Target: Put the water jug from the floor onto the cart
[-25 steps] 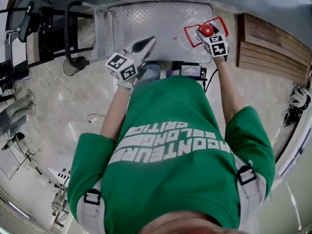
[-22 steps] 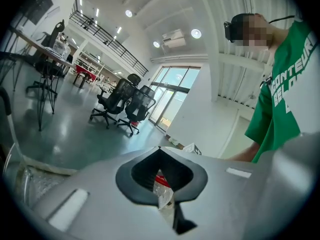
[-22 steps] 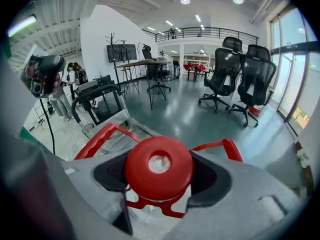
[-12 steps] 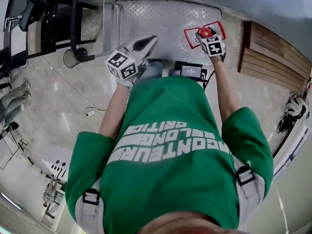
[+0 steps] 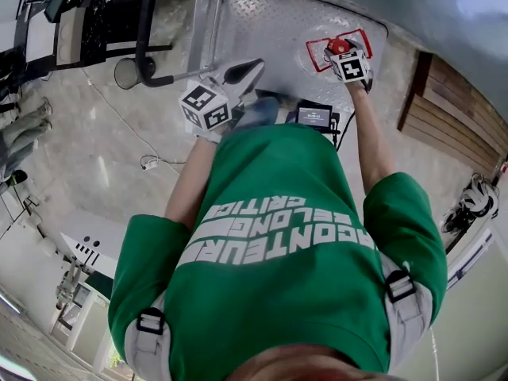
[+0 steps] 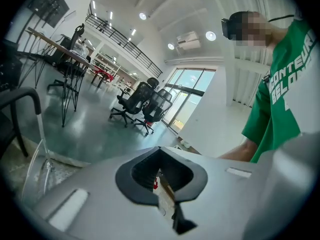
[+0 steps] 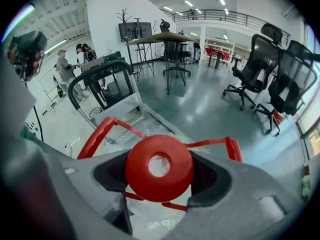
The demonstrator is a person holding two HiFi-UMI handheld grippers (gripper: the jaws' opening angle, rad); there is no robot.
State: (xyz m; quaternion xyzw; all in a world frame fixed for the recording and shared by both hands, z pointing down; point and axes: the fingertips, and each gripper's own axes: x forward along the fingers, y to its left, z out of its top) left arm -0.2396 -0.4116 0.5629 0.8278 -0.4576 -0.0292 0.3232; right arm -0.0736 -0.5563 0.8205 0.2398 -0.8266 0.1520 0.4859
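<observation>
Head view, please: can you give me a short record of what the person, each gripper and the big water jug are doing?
person: wears a green shirt, seen from above, with a gripper in each hand
right gripper: jaws closed on either side of the jug's red cap
water jug: over the cart's metal deck; can't tell whether it is resting or hanging
cart: ridged metal deck, otherwise bare
left gripper: jaws together, holding nothing, held out in front of the person

jug cap (image 7: 159,189): red | cart deck (image 5: 270,30): silver diamond-plate | shirt (image 5: 262,316): green
</observation>
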